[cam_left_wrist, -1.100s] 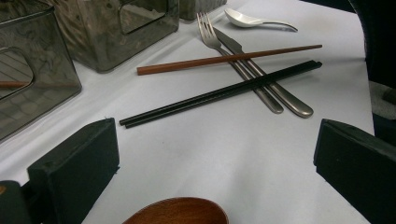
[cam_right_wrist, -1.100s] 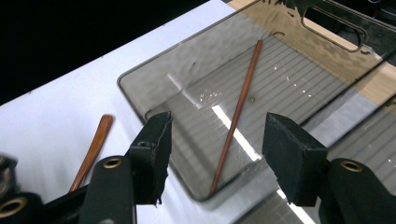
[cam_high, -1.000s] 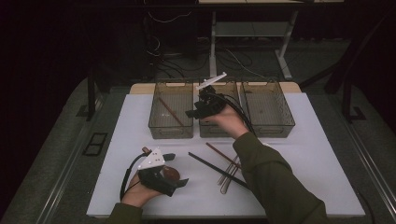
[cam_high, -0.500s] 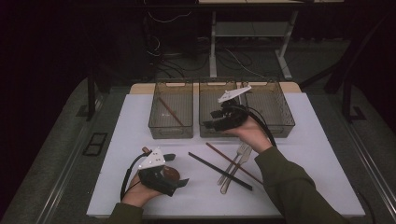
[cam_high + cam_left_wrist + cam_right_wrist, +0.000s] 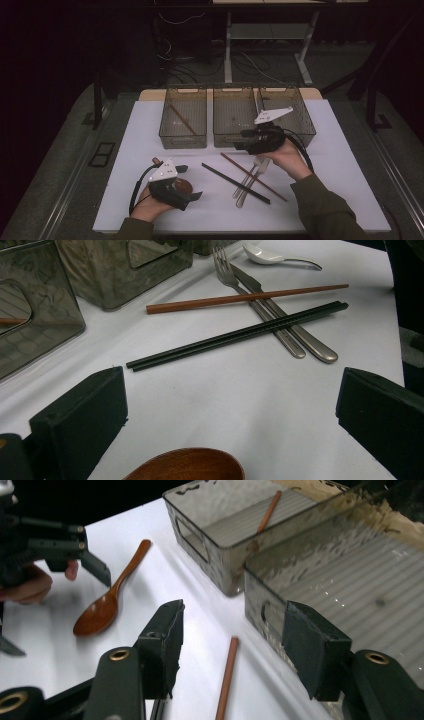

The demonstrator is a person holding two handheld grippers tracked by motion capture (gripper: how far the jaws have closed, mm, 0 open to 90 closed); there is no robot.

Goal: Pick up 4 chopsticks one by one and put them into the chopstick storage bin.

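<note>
My left gripper (image 5: 189,182) (image 5: 230,405) rests open at the front left of the white table, its jaws either side of the bowl of a wooden spoon (image 5: 184,188) (image 5: 190,467) (image 5: 107,605). My right gripper (image 5: 240,141) (image 5: 232,635) is open and holds nothing. It hovers just in front of the middle clear bin (image 5: 235,135) (image 5: 350,580), above one end of a loose brown chopstick (image 5: 252,175) (image 5: 245,297) (image 5: 227,677). A pair of black chopsticks (image 5: 235,182) (image 5: 235,335) lies crossed over a fork (image 5: 260,305) and a knife (image 5: 295,330).
Three clear bins stand in a row at the back. The left bin (image 5: 182,135) (image 5: 200,525) holds another brown chopstick (image 5: 180,120) (image 5: 270,510); the right bin (image 5: 300,130) is behind my right hand. A white spoon (image 5: 270,257) lies beyond the fork.
My right gripper has come away from above the middle bin, moving right and then down toward the table in front of it. The left gripper has stayed put.
</note>
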